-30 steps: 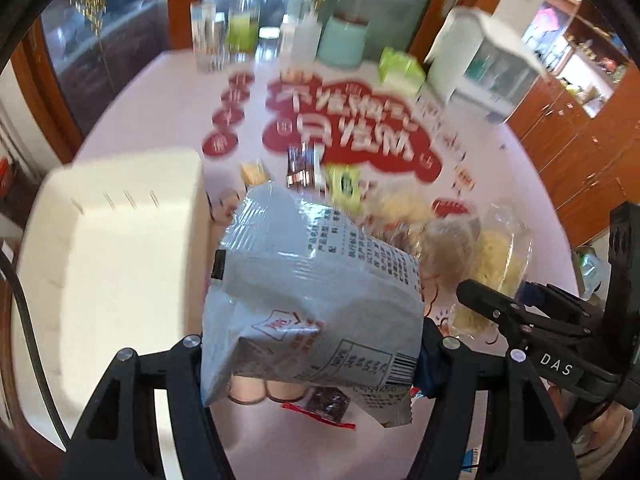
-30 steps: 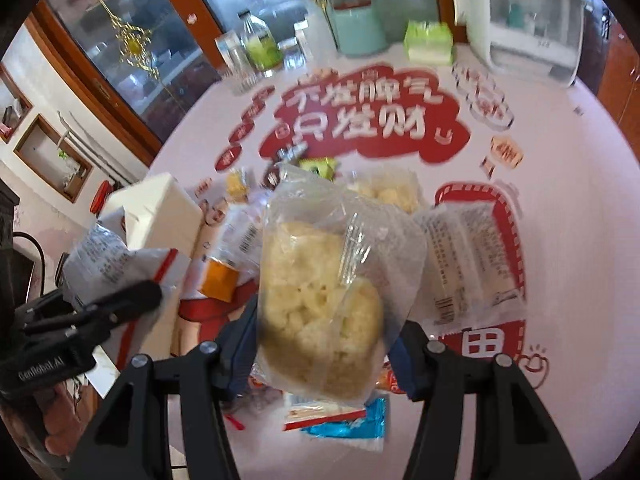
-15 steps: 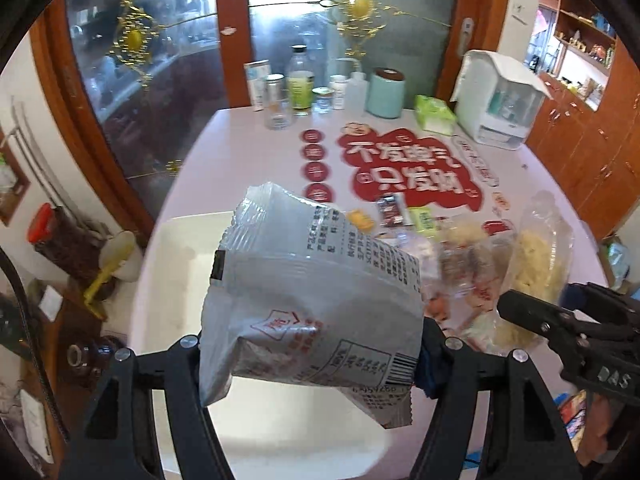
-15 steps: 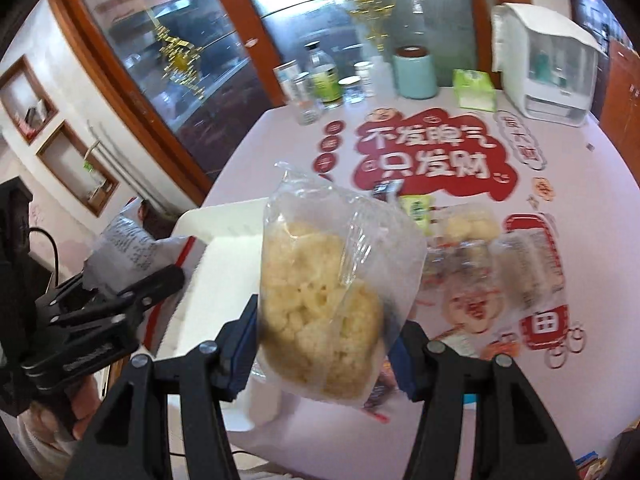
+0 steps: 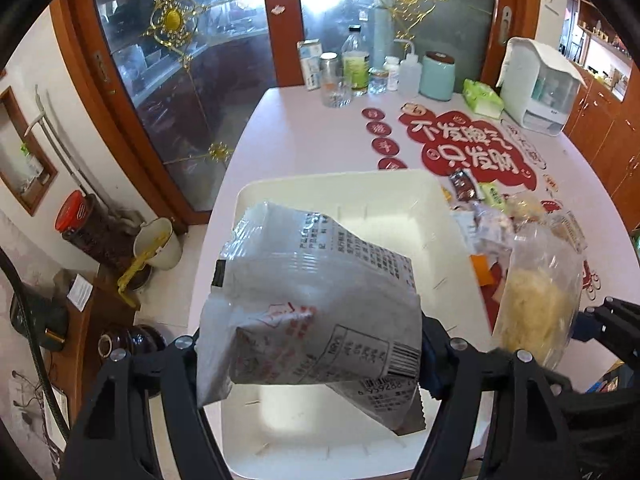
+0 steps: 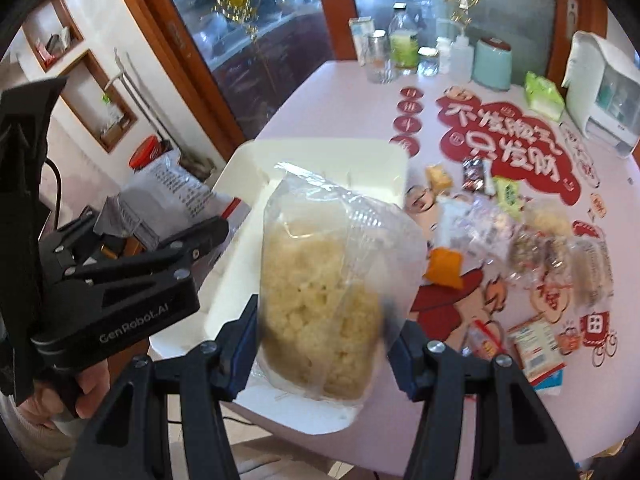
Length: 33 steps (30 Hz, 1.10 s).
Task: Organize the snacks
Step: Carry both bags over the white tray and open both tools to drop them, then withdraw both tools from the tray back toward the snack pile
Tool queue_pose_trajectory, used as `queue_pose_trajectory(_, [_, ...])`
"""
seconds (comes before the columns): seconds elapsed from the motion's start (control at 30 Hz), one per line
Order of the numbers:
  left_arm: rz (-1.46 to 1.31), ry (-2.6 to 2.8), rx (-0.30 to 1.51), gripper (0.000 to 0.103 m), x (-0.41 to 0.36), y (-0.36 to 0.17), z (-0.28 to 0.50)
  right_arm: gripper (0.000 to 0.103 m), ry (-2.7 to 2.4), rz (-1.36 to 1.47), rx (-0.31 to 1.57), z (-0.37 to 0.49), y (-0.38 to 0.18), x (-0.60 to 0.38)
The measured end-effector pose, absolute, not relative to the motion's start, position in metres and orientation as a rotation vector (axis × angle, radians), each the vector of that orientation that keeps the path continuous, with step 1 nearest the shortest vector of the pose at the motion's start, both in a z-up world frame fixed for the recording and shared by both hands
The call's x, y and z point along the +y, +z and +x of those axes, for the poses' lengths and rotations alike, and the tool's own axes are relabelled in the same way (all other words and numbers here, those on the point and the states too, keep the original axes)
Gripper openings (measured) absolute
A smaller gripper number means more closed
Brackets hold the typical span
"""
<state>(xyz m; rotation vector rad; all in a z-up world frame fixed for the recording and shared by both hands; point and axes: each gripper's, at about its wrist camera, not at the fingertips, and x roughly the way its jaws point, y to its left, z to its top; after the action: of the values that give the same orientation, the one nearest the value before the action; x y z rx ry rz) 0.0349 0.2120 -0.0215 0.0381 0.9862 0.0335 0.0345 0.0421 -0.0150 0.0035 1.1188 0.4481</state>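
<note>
Both tools are now hanging over the white bin point(image 5: 400, 196) rather than the snack pile. Left tool point(image 5: 308, 354), jaws just widening, is barely pinching the grey packet point(image 5: 316, 304); right tool point(image 6: 324, 344) is pinching the clear bag point(image 6: 324, 292). Best releasing low, inside the rim.

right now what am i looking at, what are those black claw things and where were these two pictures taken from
No robot here: a person holds a black two-finger tool in each hand, with a wide-angle camera on each looking along its fingers. One picture is from the left tool, the other from the right tool. The left grips a grey printed bag; its jaws have just been opening, the bag between them. The right grips a clear bag of pale yellow snacks. Both hang over a white tray on a pink table, loose snack packets beside it.
</note>
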Motion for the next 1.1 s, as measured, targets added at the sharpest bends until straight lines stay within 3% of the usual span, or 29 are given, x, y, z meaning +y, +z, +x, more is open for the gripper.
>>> queue_pose_trajectory(0.77, [0.02, 0.025, 1.053, 0.073, 0.23, -0.043, 0.04, 0.058, 0.472, -0.069, 1.233, 0.027, -0.046, 0.076])
queue_pose_trajectory(0.93, [-0.043, 0.058, 1.059, 0.087, 0.247, -0.041, 0.044, 0.058, 0.447, -0.054, 1.245, 0.031, -0.048, 0.071])
queue_pose_trajectory(1.1, [-0.12, 0.082, 1.056, 0.089, 0.272, -0.033, 0.048, 0.058, 0.43, -0.029, 1.253, 0.031, -0.049, 0.064])
